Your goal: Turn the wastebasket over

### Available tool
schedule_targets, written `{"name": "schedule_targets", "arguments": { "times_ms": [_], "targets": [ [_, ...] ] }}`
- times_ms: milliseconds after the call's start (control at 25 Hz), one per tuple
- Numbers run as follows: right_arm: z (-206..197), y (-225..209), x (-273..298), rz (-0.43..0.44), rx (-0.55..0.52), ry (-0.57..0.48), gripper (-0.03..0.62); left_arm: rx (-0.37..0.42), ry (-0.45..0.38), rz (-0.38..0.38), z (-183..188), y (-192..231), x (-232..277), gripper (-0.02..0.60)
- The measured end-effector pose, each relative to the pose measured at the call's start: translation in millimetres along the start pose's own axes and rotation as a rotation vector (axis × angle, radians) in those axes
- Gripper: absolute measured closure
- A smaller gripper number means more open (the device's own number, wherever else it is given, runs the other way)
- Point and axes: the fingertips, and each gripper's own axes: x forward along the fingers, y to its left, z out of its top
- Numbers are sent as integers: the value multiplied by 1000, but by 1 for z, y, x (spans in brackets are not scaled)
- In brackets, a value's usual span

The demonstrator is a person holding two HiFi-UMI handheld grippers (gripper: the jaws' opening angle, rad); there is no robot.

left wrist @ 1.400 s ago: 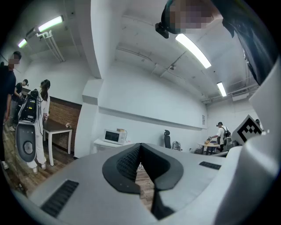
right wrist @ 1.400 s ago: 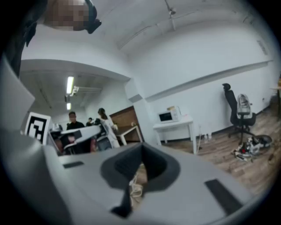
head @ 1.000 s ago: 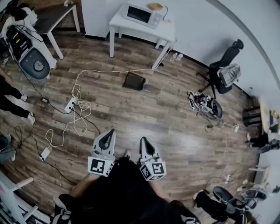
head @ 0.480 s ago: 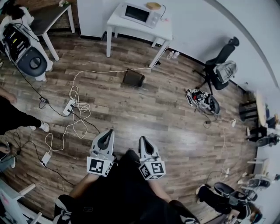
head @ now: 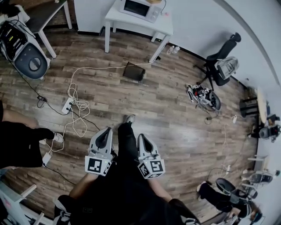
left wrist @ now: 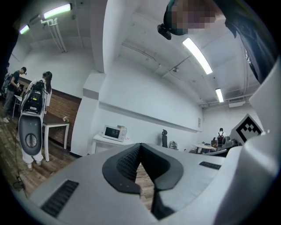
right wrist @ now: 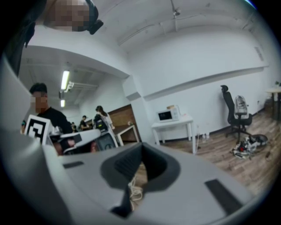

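The wastebasket (head: 134, 71) is a dark, square-sided bin on the wooden floor, in front of the white table (head: 115, 18) with the microwave (head: 139, 7). It stands well ahead of both grippers. In the head view my left gripper (head: 105, 135) and right gripper (head: 144, 141) are held side by side at waist height, pointing toward it. Both are shut with nothing between the pads. The left gripper view shows its dark pads (left wrist: 127, 165) meeting, the table and microwave (left wrist: 114, 132) far beyond. The right gripper view shows its pads (right wrist: 127, 165) closed too.
White cables (head: 77, 107) and power strips (head: 66, 106) trail over the floor to the left. A grey machine (head: 26, 52) stands far left. An office chair (head: 221, 66) and a small device (head: 203, 97) are at the right. Another person's dark-trousered leg (head: 22, 143) is at the left edge.
The person holding the grippers has stepped forward, one leg now reaching out between the grippers. Another person's leg has come in from the left. Both grippers stay shut.
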Motion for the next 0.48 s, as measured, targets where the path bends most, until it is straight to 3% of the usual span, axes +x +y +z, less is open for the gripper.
{"name": "schedule_targets", "arguments": {
  "times_ms": [480],
  "targets": [
    [29,-51,93,27,16,21,563,19,27,31,2,31,96,548]
  ]
}}
